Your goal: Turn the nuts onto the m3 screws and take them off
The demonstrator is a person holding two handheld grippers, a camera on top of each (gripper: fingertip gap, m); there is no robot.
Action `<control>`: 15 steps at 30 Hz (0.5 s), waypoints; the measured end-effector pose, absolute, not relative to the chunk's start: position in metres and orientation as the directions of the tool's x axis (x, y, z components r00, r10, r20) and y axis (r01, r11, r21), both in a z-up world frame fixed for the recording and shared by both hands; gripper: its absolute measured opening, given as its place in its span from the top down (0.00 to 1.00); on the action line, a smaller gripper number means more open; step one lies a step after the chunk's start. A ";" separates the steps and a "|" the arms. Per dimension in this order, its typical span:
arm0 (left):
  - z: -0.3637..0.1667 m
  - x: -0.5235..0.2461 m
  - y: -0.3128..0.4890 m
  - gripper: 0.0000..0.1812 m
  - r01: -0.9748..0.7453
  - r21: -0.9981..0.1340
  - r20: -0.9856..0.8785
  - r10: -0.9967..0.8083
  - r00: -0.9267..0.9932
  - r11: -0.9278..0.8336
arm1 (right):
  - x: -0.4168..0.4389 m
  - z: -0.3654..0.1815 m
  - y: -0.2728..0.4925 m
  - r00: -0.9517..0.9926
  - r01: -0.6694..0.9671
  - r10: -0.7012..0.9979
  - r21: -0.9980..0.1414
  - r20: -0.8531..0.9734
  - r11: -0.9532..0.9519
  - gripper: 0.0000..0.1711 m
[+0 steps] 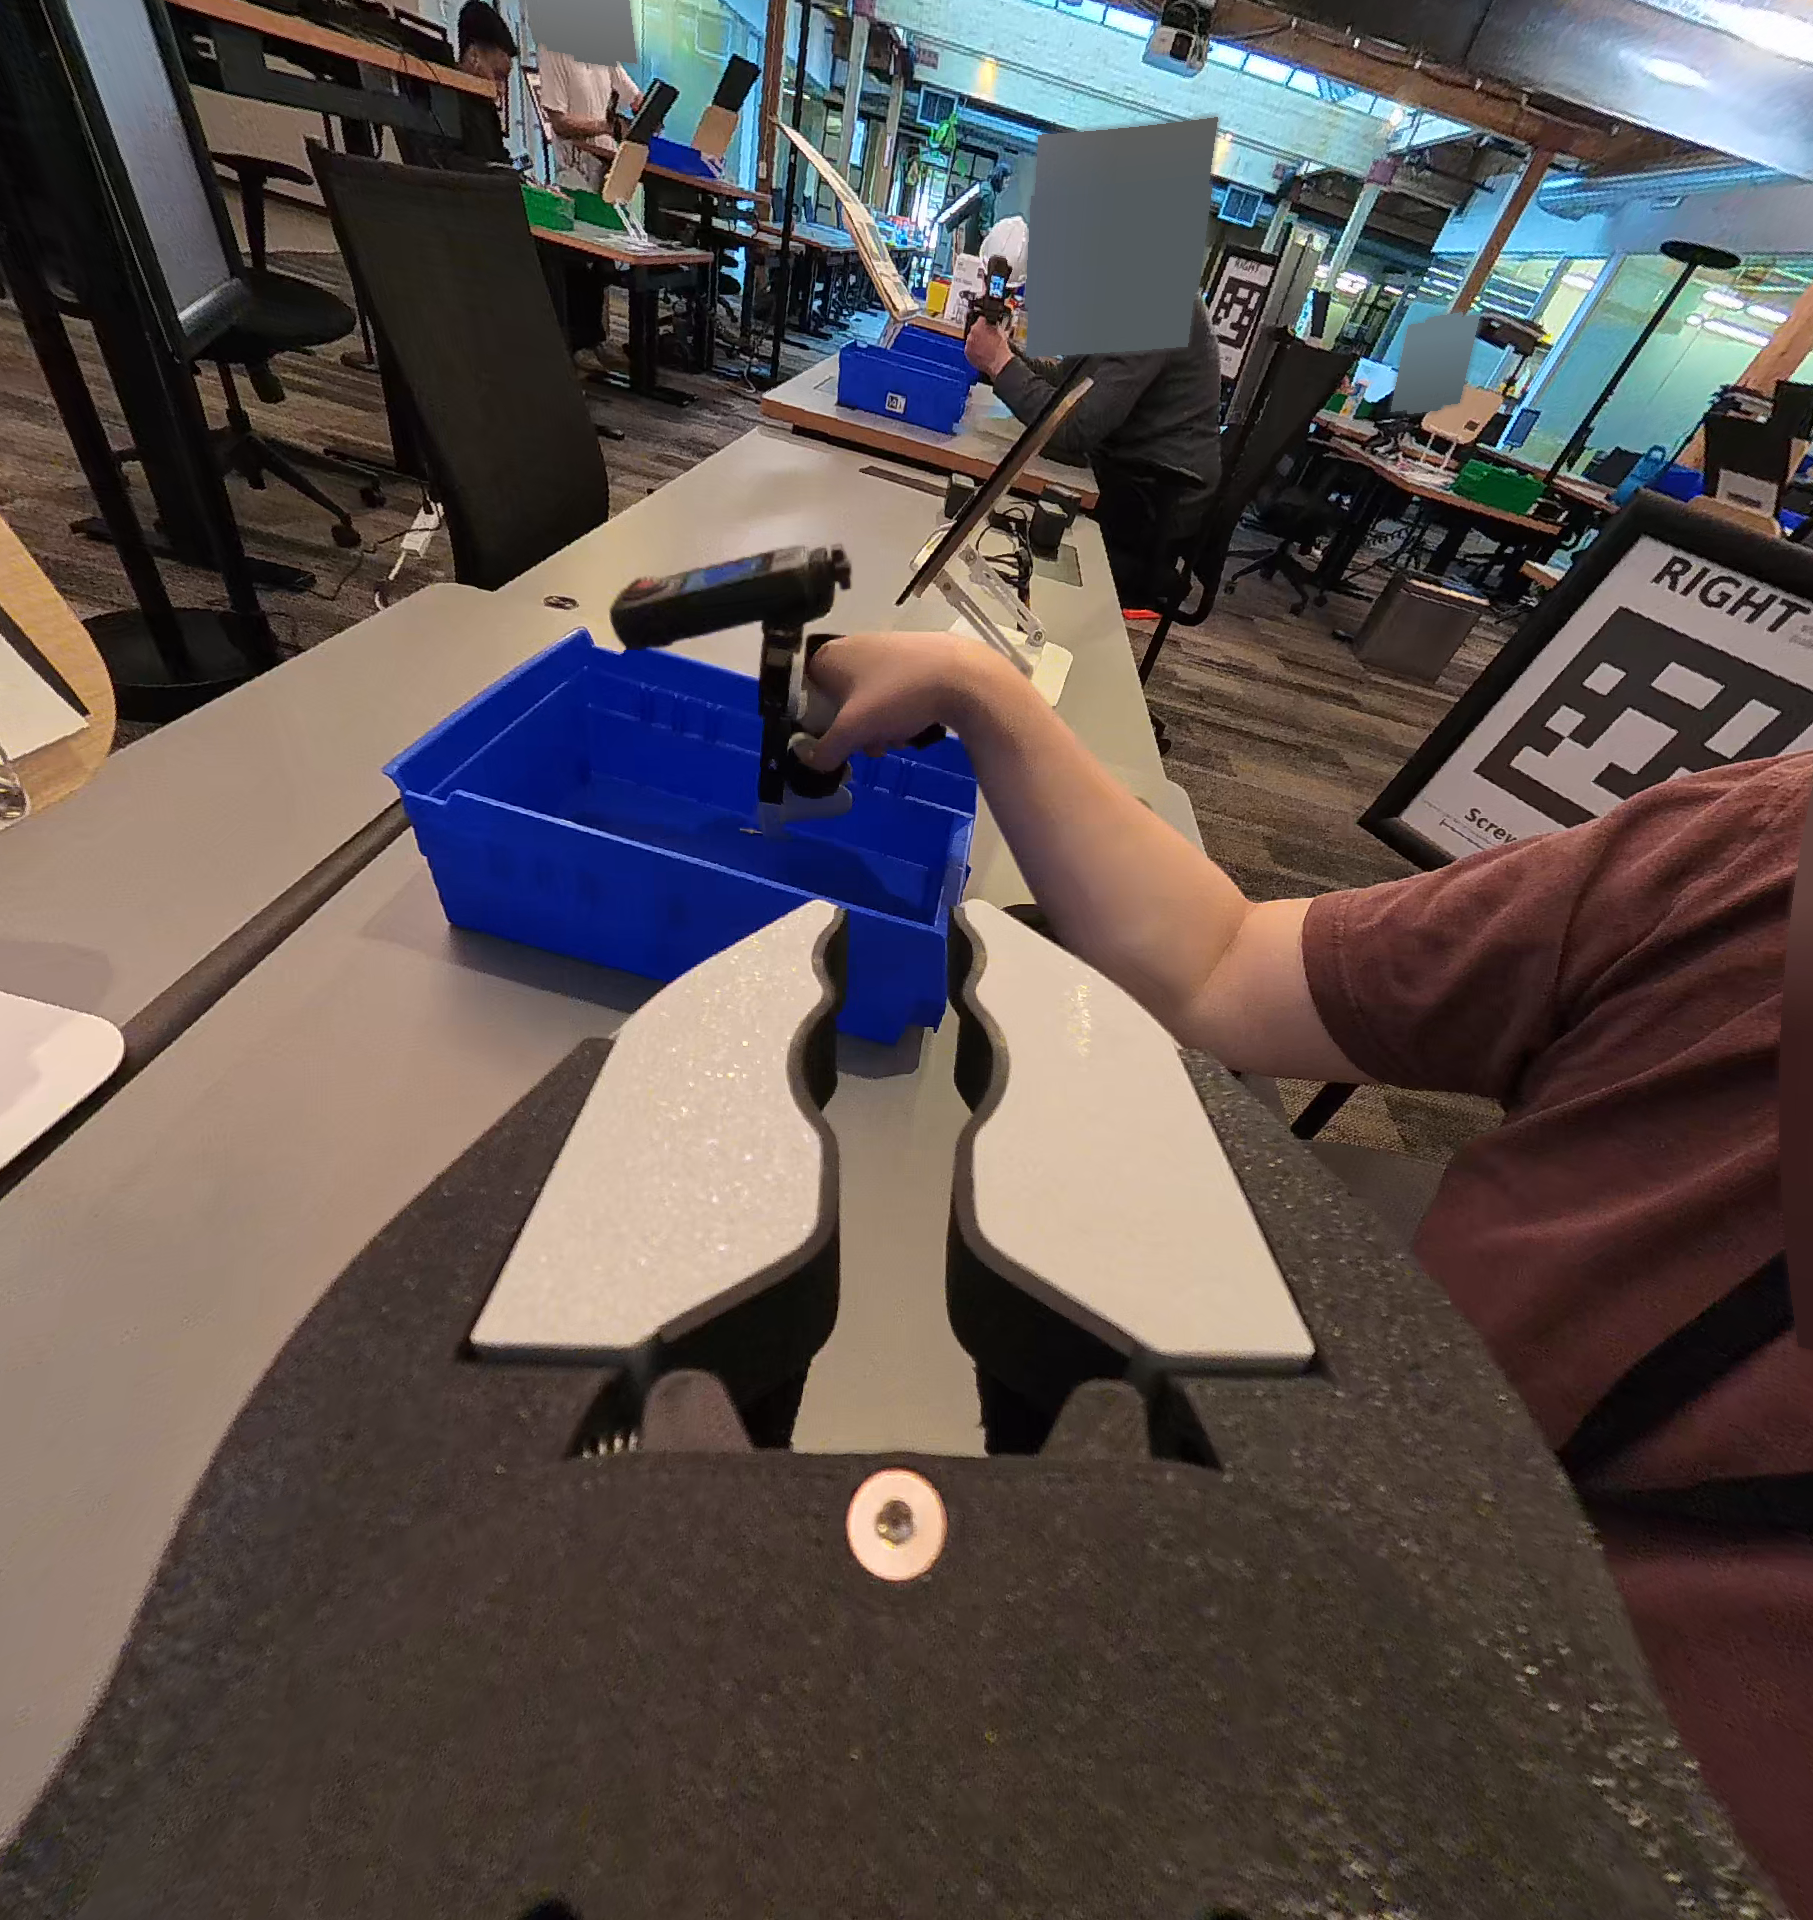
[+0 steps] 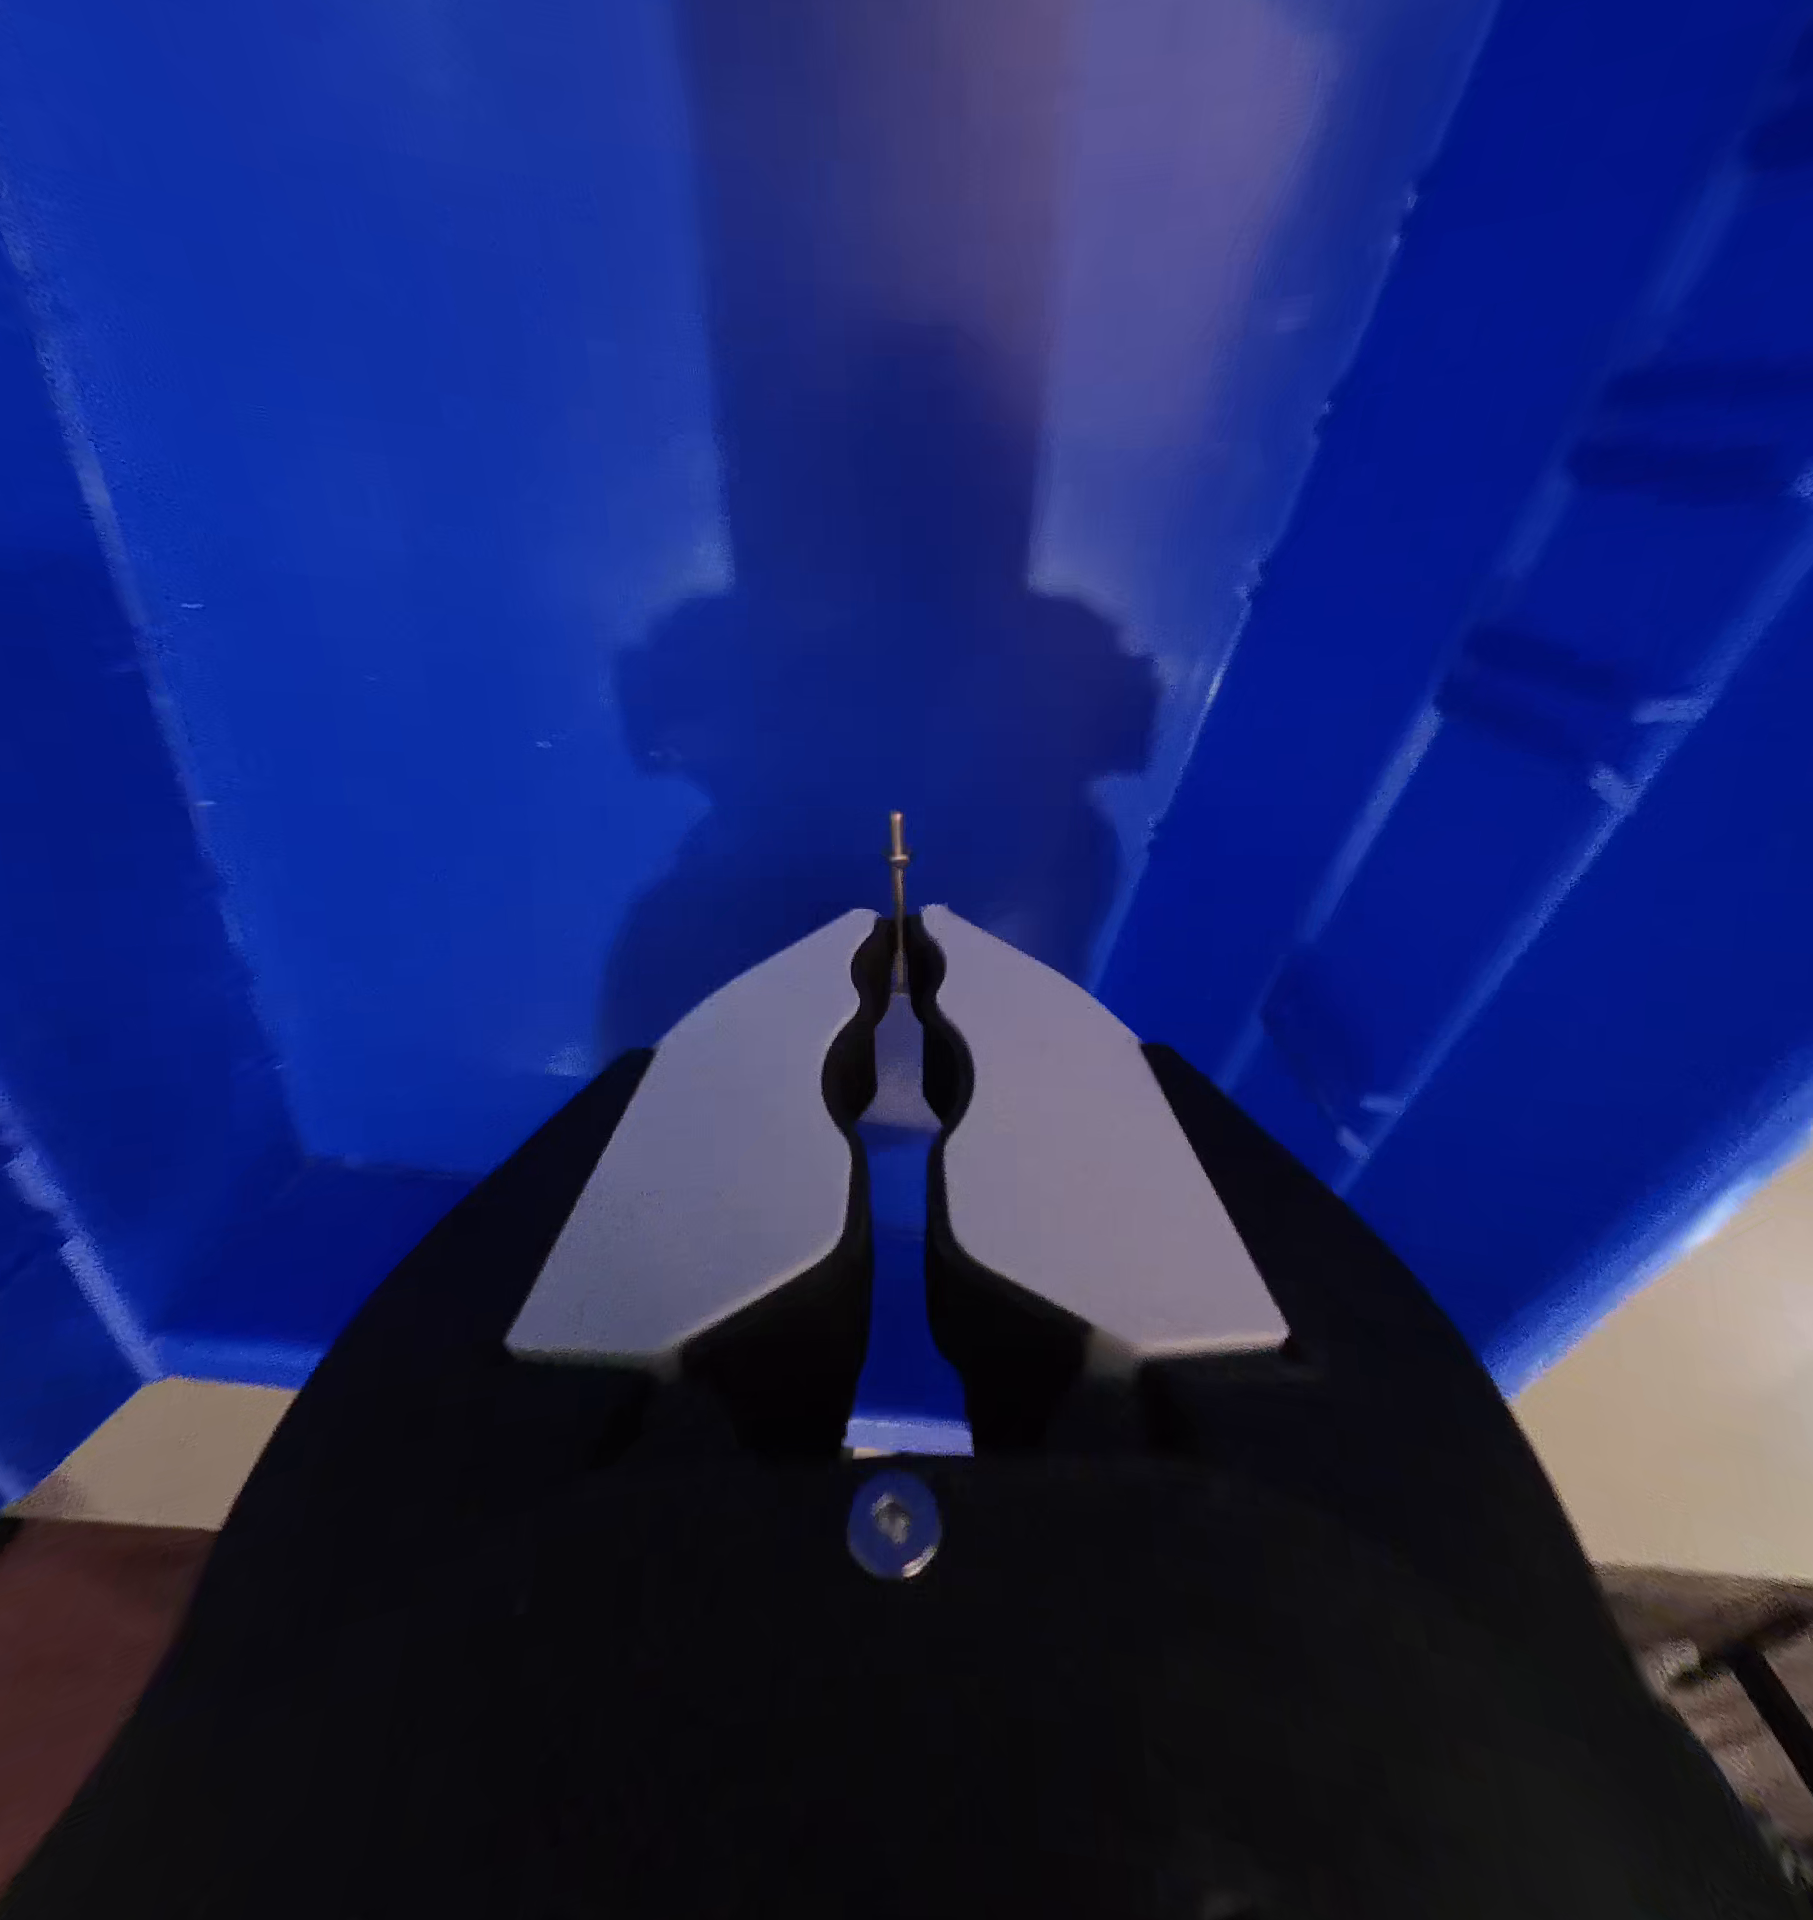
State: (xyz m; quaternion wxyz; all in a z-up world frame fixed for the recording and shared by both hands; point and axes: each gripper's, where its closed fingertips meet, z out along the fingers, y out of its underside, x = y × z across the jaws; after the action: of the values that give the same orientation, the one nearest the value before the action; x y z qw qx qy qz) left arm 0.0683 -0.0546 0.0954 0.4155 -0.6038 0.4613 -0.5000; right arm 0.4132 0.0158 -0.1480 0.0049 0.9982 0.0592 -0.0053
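Note:
In the right wrist view my right gripper [image 2: 899,914] is shut on a thin metal screw [image 2: 897,862] that sticks out forward past the fingertips. A small collar sits near its far end; whether that is a nut I cannot tell. The gripper points down into a blue bin [image 2: 362,520]. In the left wrist view the right gripper [image 1: 777,821] shows inside the blue bin [image 1: 590,894], held by a hand [image 1: 881,696]. My left gripper [image 1: 897,914] is open and empty, above the grey table just before the bin's near corner.
A grey table [image 1: 258,1143] carries the bin. A framed black-and-white marker sign [image 1: 1650,686] stands at the right. A tablet on a stand [image 1: 995,520] sits behind the bin. A white pad [image 1: 8,1070] lies at the left. People work at tables farther back.

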 end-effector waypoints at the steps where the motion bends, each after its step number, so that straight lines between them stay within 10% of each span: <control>1: 0.095 0.068 -0.055 0.90 -0.142 -0.962 0.224 -0.972 0.073 -0.233 | 0.417 -0.152 0.015 0.993 0.114 0.115 0.027 0.004 -0.993 0.98; 15: 0.101 0.066 -0.061 0.91 -0.137 -0.962 0.231 -0.972 0.051 -0.236 | 0.425 -0.163 0.011 0.993 0.105 0.110 0.091 0.051 -0.990 0.89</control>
State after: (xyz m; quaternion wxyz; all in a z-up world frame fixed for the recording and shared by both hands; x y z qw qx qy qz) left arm 0.0657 -0.0611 0.1014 0.4093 -0.5982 0.4633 -0.5099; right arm 0.4254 0.0112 -0.1632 0.0441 0.9972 0.0540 0.0279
